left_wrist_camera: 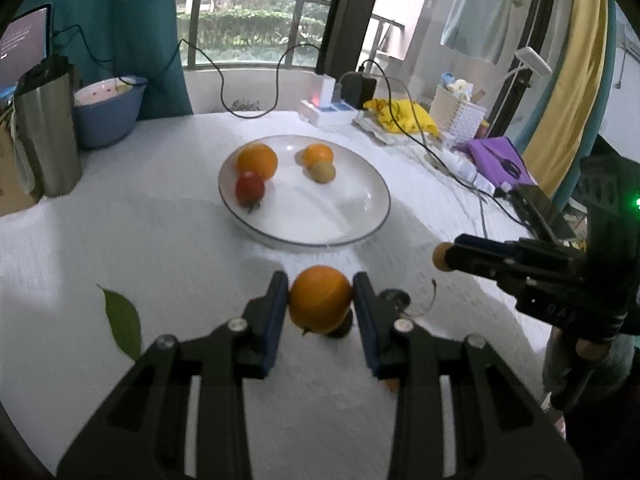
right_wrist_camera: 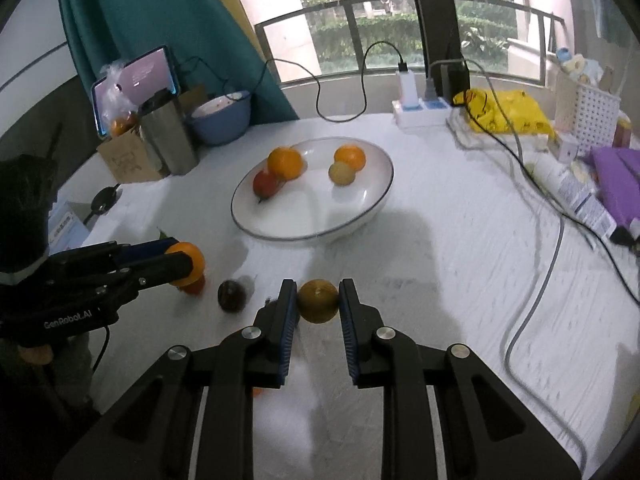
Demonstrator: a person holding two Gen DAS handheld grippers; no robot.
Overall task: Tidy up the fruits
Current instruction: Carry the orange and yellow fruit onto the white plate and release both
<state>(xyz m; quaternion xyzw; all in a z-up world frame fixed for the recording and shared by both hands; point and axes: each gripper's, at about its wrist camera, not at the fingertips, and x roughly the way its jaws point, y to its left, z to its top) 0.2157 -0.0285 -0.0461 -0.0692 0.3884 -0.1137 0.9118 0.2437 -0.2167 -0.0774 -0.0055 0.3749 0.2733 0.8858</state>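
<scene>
I saw daylight through the railed window (right_wrist_camera: pixel 400 36) behind the white-clothed table (right_wrist_camera: pixel 460 264). A teal curtain (right_wrist_camera: pixel 160 32) hung left of that window, a yellow curtain (left_wrist_camera: pixel 576 92) to its right.

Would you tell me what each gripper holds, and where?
Left gripper clamps an orange across its sides; right gripper clamps a brownish-green fruit likewise.

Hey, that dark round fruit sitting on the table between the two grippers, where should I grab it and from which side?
Grip the dark fruit across its widest middle, coming from above. It is round and lies loose on the table, with a red fruit close on its left.
</scene>
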